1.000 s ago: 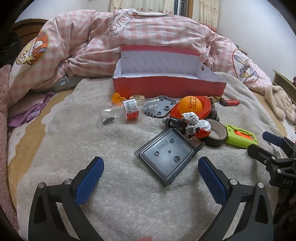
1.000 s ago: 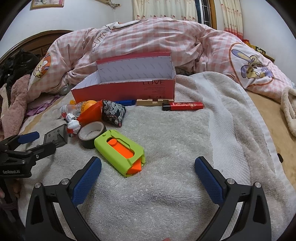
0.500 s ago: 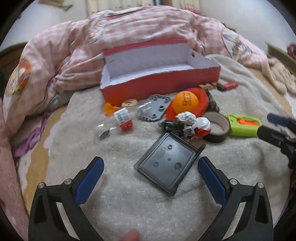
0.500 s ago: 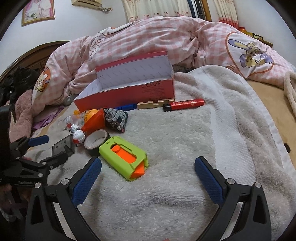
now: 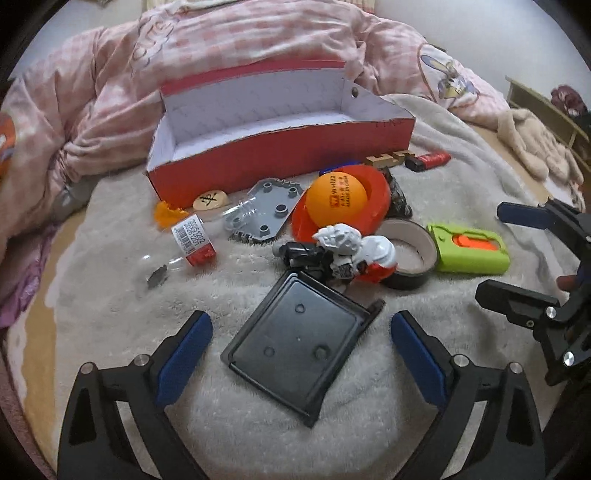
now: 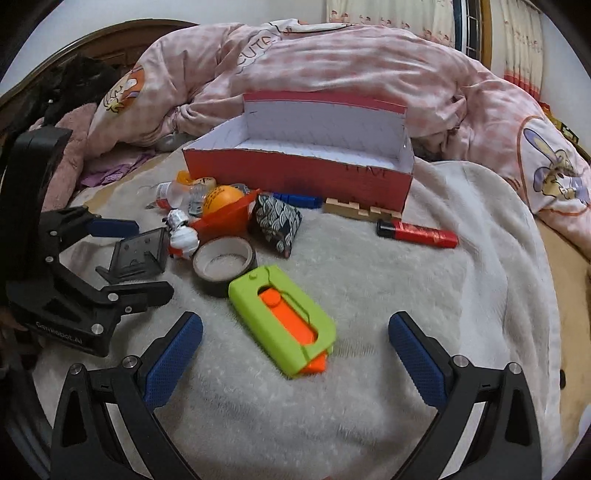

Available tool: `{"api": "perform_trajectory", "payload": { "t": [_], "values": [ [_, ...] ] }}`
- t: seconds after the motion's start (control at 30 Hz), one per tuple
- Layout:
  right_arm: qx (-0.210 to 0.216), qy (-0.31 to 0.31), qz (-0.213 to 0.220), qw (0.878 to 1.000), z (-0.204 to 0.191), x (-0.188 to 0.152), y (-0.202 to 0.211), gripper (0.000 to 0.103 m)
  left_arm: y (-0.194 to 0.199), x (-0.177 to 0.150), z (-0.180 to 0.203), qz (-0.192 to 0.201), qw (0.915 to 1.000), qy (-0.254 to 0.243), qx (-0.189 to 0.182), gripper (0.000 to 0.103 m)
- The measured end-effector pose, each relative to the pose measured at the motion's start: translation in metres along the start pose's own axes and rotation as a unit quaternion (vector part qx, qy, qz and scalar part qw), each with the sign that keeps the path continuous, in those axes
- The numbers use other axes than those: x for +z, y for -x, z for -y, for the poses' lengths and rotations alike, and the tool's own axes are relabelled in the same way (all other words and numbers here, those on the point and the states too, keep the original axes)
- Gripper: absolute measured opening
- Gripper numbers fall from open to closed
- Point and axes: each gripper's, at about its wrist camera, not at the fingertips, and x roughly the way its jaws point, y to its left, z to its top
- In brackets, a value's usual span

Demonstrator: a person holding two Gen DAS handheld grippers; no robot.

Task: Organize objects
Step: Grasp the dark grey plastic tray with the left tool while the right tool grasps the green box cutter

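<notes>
Nothing is being held yet: the red box [image 5: 280, 162] is sitting empty on the bed while the clutter is left spread before it. The left claw [image 5: 301, 354] is being closed slightly around the dark tray [image 5: 295, 347], pads untouched; the right claw [image 6: 291, 350] is being held wide over the green cutter [image 6: 284, 317].

A home bedroom: rumpled pink checked quilt [image 6: 351, 62], wooden headboard [image 6: 122, 33], curtained window [image 6: 443, 18], towel-covered bed [image 6: 424, 295].
</notes>
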Motion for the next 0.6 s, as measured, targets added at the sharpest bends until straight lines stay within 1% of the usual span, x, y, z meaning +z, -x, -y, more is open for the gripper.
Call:
{"api": "perform_trajectory", "payload": {
  "t": [0.03,0.07,0.1,0.13,0.17,0.2,0.37,0.53,0.6],
  "values": [
    [0.007,-0.006,-0.007,1.000,0.002,0.003,-0.003,0.102,-0.001,0.000,-0.001,0.000,1.0000,0.003,-0.008,0.094],
    [0.012,-0.011,-0.015,1.000,0.004,0.004,-0.006,0.101,0.001,-0.001,-0.002,0.003,0.9999,0.003,-0.013,0.089],
    [0.013,-0.014,-0.023,1.000,0.006,0.007,-0.009,0.098,0.002,-0.001,-0.003,0.007,0.9998,0.004,-0.017,0.085],
    [0.006,-0.014,-0.029,0.999,0.008,0.009,-0.012,0.093,0.003,-0.001,-0.003,0.009,0.9997,0.004,-0.023,0.079],
    [-0.001,-0.011,-0.029,1.000,0.008,0.010,-0.014,0.091,0.004,-0.001,-0.003,0.011,0.9996,0.003,-0.026,0.075],
    [-0.008,-0.009,-0.028,1.000,0.008,0.011,-0.016,0.089,0.004,-0.001,-0.003,0.012,0.9996,0.001,-0.027,0.075],
    [-0.012,0.000,-0.028,1.000,0.004,0.009,-0.016,0.085,0.007,-0.002,-0.007,0.021,0.9990,0.007,-0.040,0.074],
    [0.005,0.002,-0.035,0.999,0.001,0.007,-0.018,0.070,0.016,-0.007,-0.012,0.029,0.9981,0.022,-0.050,0.074],
    [0.002,0.010,-0.040,0.999,-0.001,0.004,-0.020,0.070,0.021,-0.010,-0.011,0.040,0.9973,0.019,-0.059,0.074]
  ]
}}
